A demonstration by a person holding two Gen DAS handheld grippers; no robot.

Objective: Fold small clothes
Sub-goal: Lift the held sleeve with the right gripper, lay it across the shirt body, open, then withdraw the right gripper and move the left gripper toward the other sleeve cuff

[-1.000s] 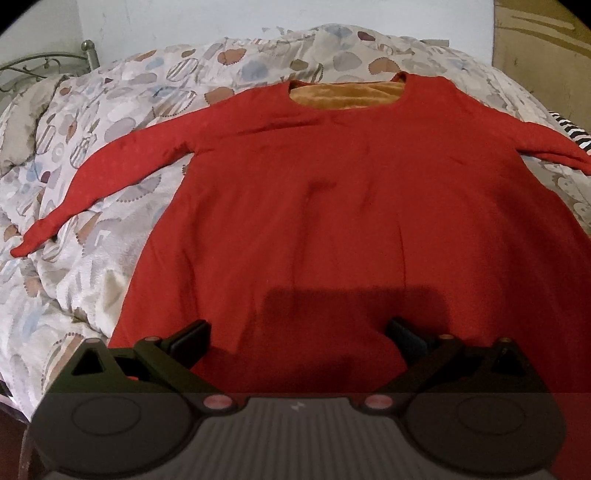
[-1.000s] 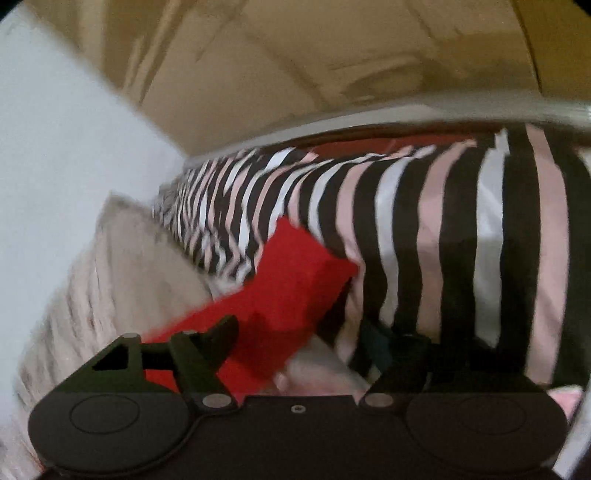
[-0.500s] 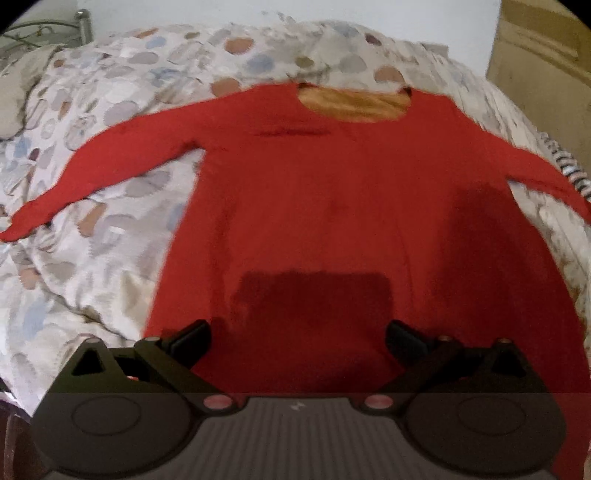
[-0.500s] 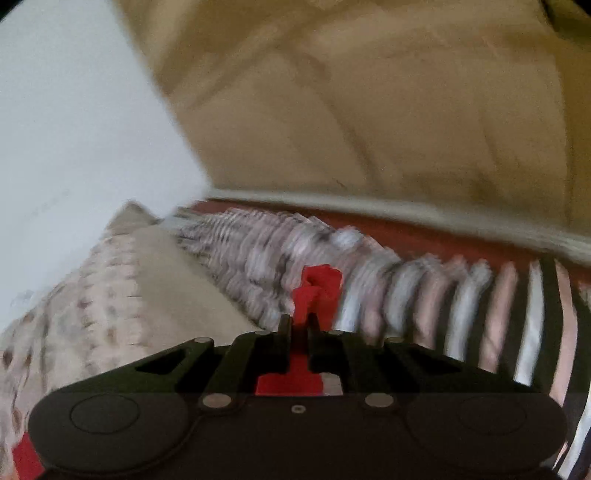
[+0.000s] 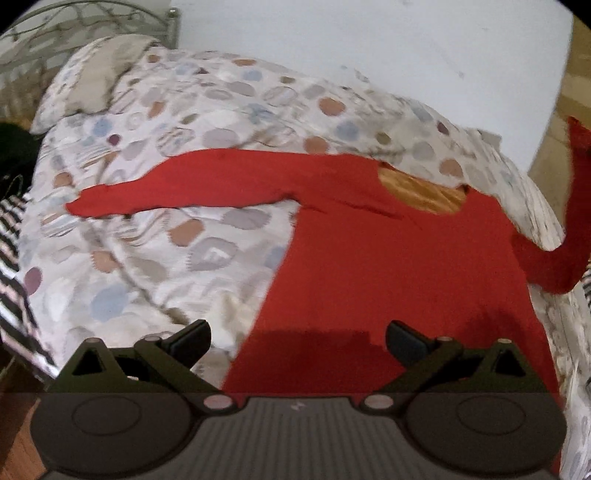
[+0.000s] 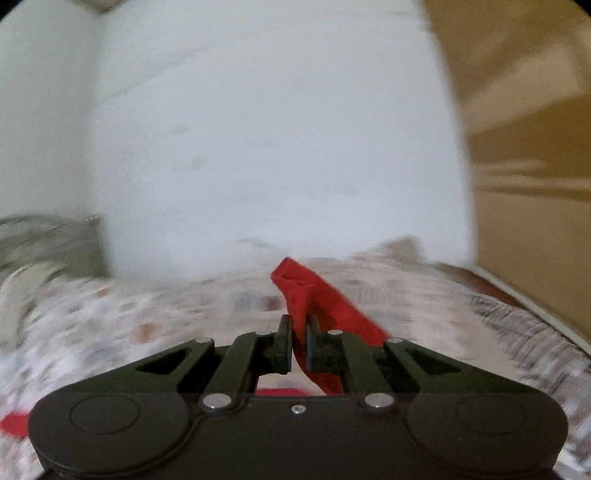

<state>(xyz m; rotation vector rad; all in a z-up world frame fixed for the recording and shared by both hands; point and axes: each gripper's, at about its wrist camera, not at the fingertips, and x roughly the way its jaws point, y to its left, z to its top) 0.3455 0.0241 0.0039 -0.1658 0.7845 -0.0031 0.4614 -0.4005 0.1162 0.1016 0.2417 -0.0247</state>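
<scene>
A: Left wrist view, surface?
B: Patterned duvet (image 5: pixel 192 236) on a bed, white wall (image 5: pixel 369 48) behind. Red top (image 5: pixel 388 266) lies flat, neckline far, one sleeve stretched left. Left gripper (image 5: pixel 297 338) gapes, empty.

A: Right wrist view?
B: Right gripper (image 6: pixel 298 345) pinches the other sleeve (image 6: pixel 314 295), cuff raised.

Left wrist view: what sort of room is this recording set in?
Most likely a bedroom. A bed with a spotted duvet, a pillow and a metal bedstead stands against a pale wall; a red top lies spread on it.
</scene>
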